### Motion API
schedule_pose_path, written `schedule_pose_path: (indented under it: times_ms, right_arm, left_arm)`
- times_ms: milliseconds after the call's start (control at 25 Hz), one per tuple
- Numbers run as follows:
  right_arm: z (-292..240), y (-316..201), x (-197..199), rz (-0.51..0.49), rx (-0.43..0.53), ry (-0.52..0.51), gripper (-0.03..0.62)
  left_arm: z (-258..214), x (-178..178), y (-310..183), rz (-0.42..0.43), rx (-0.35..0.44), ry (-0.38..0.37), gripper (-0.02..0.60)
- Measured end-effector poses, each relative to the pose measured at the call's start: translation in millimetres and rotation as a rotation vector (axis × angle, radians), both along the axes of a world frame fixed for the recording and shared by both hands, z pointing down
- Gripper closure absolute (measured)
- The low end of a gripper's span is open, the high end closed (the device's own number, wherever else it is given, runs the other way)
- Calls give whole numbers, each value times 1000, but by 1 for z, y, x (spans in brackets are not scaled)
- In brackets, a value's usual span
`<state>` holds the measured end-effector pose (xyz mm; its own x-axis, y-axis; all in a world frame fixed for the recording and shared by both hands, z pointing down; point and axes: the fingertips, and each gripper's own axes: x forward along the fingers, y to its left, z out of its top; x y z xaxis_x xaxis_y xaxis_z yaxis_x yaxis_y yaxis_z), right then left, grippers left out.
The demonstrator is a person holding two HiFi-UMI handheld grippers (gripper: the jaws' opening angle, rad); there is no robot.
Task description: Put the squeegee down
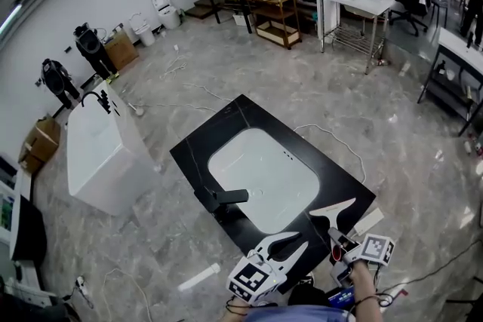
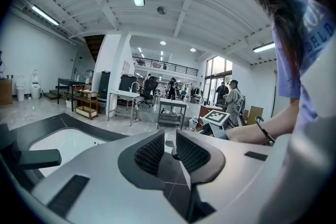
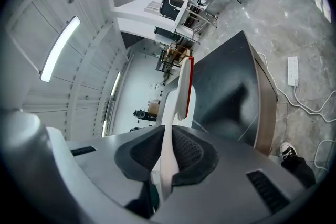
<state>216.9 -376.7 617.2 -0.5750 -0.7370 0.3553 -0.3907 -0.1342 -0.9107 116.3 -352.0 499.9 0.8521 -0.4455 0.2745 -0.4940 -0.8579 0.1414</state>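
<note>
Head view, far left: white tub (image 1: 98, 154) standing on the grey tiled floor (image 1: 392, 124), well apart from the work area.

Centre: black countertop (image 1: 219, 128) set at an angle, with a white basin (image 1: 264, 170) sunk into it. Black faucet (image 1: 223, 198) sits on the countertop's near-left edge, spout pointing over the basin.

Left gripper (image 1: 293, 241) is at the near edge of the countertop, pointing towards the basin and only slightly downward. In the left gripper view (image 2: 170, 152) the two ribbed pads (image 2: 152, 153) stand a narrow gap apart. Only floor and countertop show through the gap, so nothing is gripped.

Right gripper (image 1: 337, 234) is just beside it, to the right, at the countertop's near-right corner. In the right gripper view (image 3: 169, 157) the jaws are closed onto the white handle of the squeegee (image 3: 181, 97), with the pads pressing on both flat sides.

The squeegee (image 1: 332, 209) extends forward from the jaws over the near-right corner of the countertop, to the right of the basin. Its white head widens away from the gripper, and a red strip runs along the blade edge. I cannot tell whether the blade touches the black surface or is just above it.

Right gripper view, far right: white power strip (image 3: 292, 71) with its cable lies on the floor beside the countertop.
</note>
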Motion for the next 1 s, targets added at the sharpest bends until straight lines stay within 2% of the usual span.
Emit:
schedule_pose_path:
  times_ms: [320, 520, 840, 1000]
  right_arm:
    - [13, -45, 14, -18, -22, -18, 543]
    - [18, -75, 22, -6, -19, -55, 543]
    - [45, -84, 22, -70, -48, 26, 543]
    - [51, -83, 24, -52, -52, 43, 542]
  left_arm:
    - [-1, 2, -20, -41, 0, -9, 502]
    - [1, -4, -20, -67, -2, -42, 502]
    - [8, -33, -24, -157, -16, -82, 502]
    - [8, -40, -23, -173, -15, -86, 502]
